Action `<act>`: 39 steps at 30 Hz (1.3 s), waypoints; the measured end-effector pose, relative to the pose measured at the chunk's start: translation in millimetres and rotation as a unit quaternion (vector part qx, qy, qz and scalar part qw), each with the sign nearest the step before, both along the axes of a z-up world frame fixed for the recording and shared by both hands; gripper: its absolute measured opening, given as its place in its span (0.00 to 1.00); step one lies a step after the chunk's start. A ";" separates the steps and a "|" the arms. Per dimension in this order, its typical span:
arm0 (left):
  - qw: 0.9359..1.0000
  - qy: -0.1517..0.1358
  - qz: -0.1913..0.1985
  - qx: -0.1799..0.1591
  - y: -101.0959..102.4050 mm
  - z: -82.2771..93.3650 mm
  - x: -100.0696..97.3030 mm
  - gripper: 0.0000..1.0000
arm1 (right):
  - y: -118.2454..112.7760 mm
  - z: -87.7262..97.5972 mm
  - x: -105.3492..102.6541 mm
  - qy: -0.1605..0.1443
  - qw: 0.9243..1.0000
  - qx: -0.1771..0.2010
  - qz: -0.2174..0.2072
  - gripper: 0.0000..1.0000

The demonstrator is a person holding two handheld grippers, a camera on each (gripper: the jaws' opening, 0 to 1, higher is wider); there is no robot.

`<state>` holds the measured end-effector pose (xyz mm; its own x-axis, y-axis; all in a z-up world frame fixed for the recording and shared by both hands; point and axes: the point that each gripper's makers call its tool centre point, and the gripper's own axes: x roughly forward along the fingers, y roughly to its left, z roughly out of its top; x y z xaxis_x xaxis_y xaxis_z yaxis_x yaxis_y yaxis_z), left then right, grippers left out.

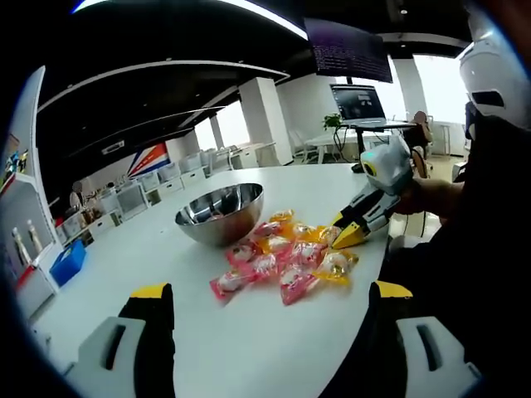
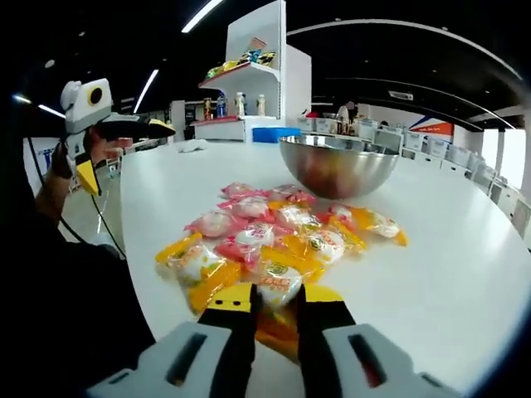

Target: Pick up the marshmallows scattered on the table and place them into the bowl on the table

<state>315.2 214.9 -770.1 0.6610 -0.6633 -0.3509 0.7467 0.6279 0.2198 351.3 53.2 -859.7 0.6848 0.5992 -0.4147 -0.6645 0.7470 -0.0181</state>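
Note:
A pile of wrapped marshmallows (image 1: 282,253) in pink, yellow and orange packets lies on the white table (image 1: 216,332), just in front of a steel bowl (image 1: 224,228). My left gripper (image 1: 272,292) hovers short of the pile, open, its jaws wide apart and holding nothing. My right gripper (image 1: 348,236) reaches into the pile's right edge. In the right gripper view, the right gripper (image 2: 278,300) is shut on a white marshmallow in an orange wrapper (image 2: 278,283) at the near edge of the pile (image 2: 274,232). The bowl (image 2: 332,178) stands behind it. The left gripper (image 2: 124,149) is raised at upper left.
The rounded table edge (image 1: 377,265) runs beside the person's dark clothing. A white shelf (image 2: 249,91) with bottles and a blue bin (image 2: 274,133) stands past the table's far end. A laptop on a stand (image 1: 358,104) and rows of desks lie beyond.

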 end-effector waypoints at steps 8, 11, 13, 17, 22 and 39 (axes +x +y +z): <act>1.000 0.000 -0.002 0.003 -0.7 -0.6 0.1 0.95 | 0.6 0.1 0.4 0.001 1.000 0.005 0.003 0.12; 1.000 -0.001 0.000 0.002 0.0 0.3 0.7 0.95 | 1.3 0.3 -1.0 0.004 1.000 0.003 0.008 0.12; 1.000 -0.002 0.000 0.003 0.2 0.1 0.7 0.95 | 0.6 0.5 -2.1 0.008 1.000 0.004 0.009 0.12; 1.000 -0.002 -0.001 0.004 -0.1 -0.1 -0.1 0.95 | -3.5 2.6 -3.8 0.011 1.000 0.000 0.010 0.12; 1.000 -0.004 0.000 0.006 0.1 1.0 -0.3 0.95 | -16.9 25.1 -2.3 -0.001 1.000 0.014 0.004 0.12; 1.000 -0.011 -0.005 0.008 -1.2 3.5 -1.0 0.96 | -57.8 126.3 -28.8 -0.047 0.992 0.105 0.046 0.12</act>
<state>314.2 213.7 -766.6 0.6624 -0.6646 -0.3458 0.7475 0.6169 0.2461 322.5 -4.5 -733.3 0.6527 0.7277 -0.2107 -0.7332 0.6768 0.0664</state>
